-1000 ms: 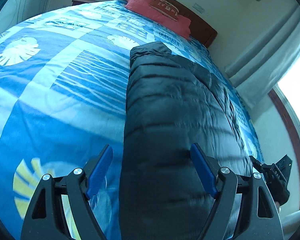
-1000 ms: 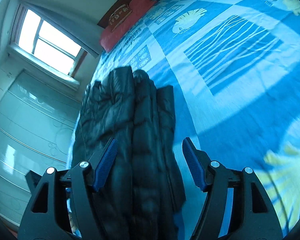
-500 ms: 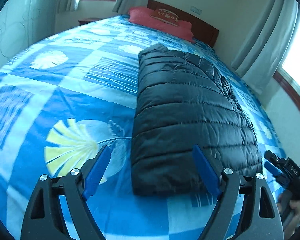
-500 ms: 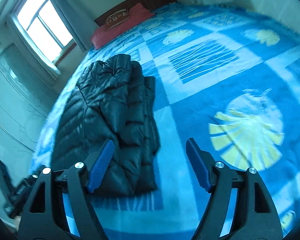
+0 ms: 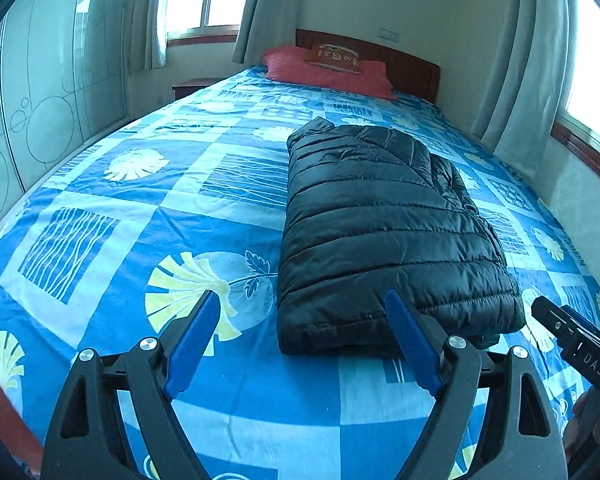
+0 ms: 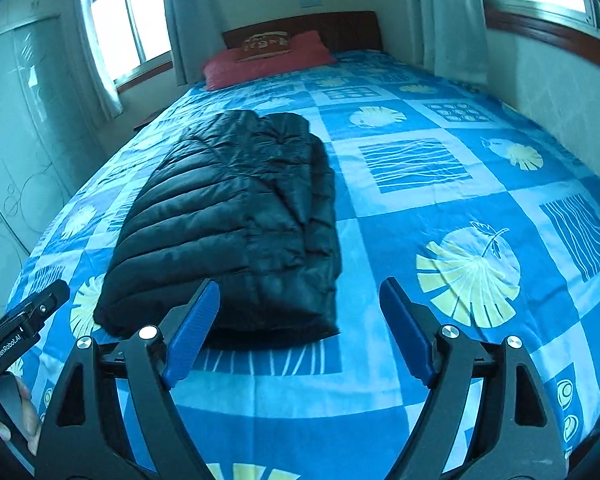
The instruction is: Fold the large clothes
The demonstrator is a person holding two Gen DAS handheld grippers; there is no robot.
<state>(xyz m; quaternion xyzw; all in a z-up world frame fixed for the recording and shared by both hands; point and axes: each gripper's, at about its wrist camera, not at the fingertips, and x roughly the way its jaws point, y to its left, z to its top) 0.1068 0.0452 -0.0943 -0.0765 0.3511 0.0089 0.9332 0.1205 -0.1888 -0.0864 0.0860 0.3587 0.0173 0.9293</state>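
Black puffer jacket (image 5: 384,232) lies folded in a compact rectangle on the bed (image 5: 140,216), at 12 o'clock from both tools. Left gripper (image 5: 302,340) and right gripper (image 6: 298,328): jaws apart, holding nothing, clear of it. Fold looks finished; next probably only a tidy-up or a new garment.

The right gripper (image 5: 580,344), seen at the edge of the left wrist view, carries the letters "DAS". The left gripper (image 6: 20,328), seen in the right wrist view, reads "GenRobot.AI". The cushion's (image 5: 334,56) lettering is illegible.
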